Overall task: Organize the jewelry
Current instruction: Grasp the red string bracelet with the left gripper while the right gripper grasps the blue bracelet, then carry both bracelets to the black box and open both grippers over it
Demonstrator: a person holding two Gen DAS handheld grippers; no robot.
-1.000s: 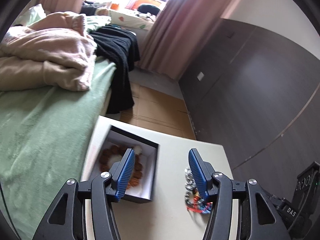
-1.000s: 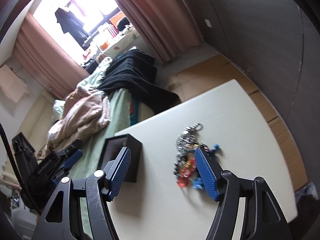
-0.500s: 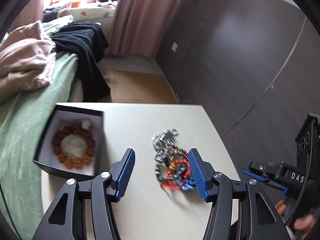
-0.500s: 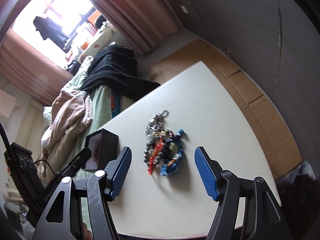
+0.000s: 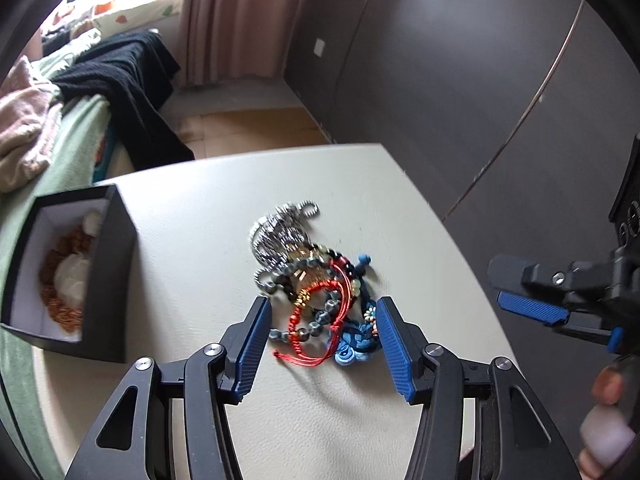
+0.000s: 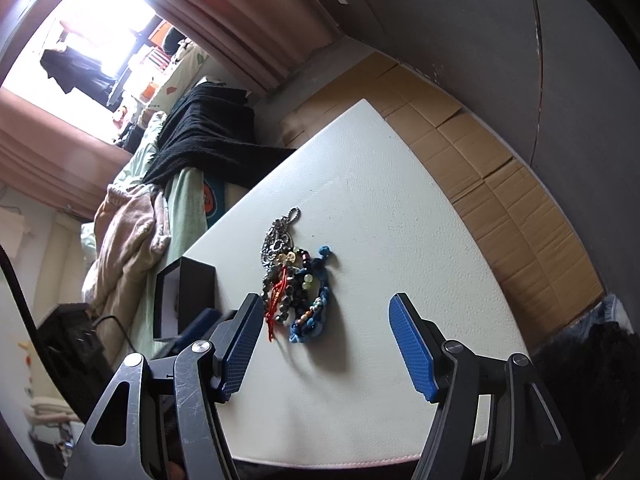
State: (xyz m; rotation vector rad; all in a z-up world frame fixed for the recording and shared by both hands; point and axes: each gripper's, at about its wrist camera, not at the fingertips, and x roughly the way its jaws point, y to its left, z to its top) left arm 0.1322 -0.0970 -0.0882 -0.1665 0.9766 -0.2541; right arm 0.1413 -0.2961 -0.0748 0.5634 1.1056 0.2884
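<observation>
A black box (image 5: 108,280) with a white lining sits open at the left edge of the pale counter (image 5: 208,216), right beside the green bed (image 5: 60,148); inside it lies a ring of brown beads (image 5: 56,280) around a white pad, with one whitish bead at the far side. The rest of the jewelry is a tangled pile (image 5: 316,292) near the middle of the counter, well apart from the box: a silver chain (image 5: 280,228) at the far end, dark and grey bead bracelets, a red cord bracelet (image 5: 316,320) and a blue knotted one (image 5: 356,340) at the near end. The left claw (image 5: 320,344) is open, its blue pads standing either side of the near end of the pile without closing on it; whether the tips touch the counter cannot be told. The right claw (image 6: 324,344) is also open and empty, held over the near part of the counter with the pile just beyond its left pad. Bare counter runs on the right of the pile up to the rounded edge, and more lies between pile and box. Past the far edge are flattened cardboard (image 6: 480,152) on the floor, a dark wall panel (image 5: 460,80) and a pink curtain (image 5: 236,20). A black garment (image 5: 132,92) and a pink blanket (image 5: 24,128) lie on the bed.
</observation>
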